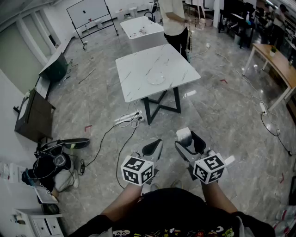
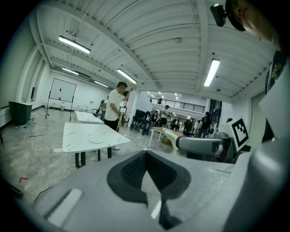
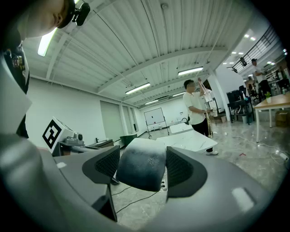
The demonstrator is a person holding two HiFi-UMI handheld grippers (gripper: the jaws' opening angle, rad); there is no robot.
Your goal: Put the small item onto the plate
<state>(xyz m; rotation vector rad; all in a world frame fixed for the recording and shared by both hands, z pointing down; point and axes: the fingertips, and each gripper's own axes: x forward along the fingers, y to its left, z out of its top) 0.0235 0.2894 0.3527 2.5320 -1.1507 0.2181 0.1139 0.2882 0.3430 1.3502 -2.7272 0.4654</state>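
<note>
A small pale rounded item (image 3: 140, 168) sits clamped between the jaws of my right gripper (image 3: 141, 168); in the head view the item (image 1: 184, 135) sticks up from that gripper (image 1: 188, 141) near my waist. My left gripper (image 1: 154, 149) is held beside it, jaws closed with nothing between them, and its pads (image 2: 136, 174) meet in the left gripper view. A white plate (image 1: 156, 79) lies on the white marble table (image 1: 138, 69) some way ahead; the plate (image 2: 96, 139) also shows in the left gripper view. Both grippers are well short of the table.
A person (image 1: 174, 21) stands at the table's far side. A second white table (image 1: 141, 31) and a whiteboard (image 1: 89, 13) stand behind. A power strip with cables (image 1: 129, 119) lies on the floor by the table legs. Bags (image 1: 53, 162) lie at left, a wooden desk (image 1: 277, 62) at right.
</note>
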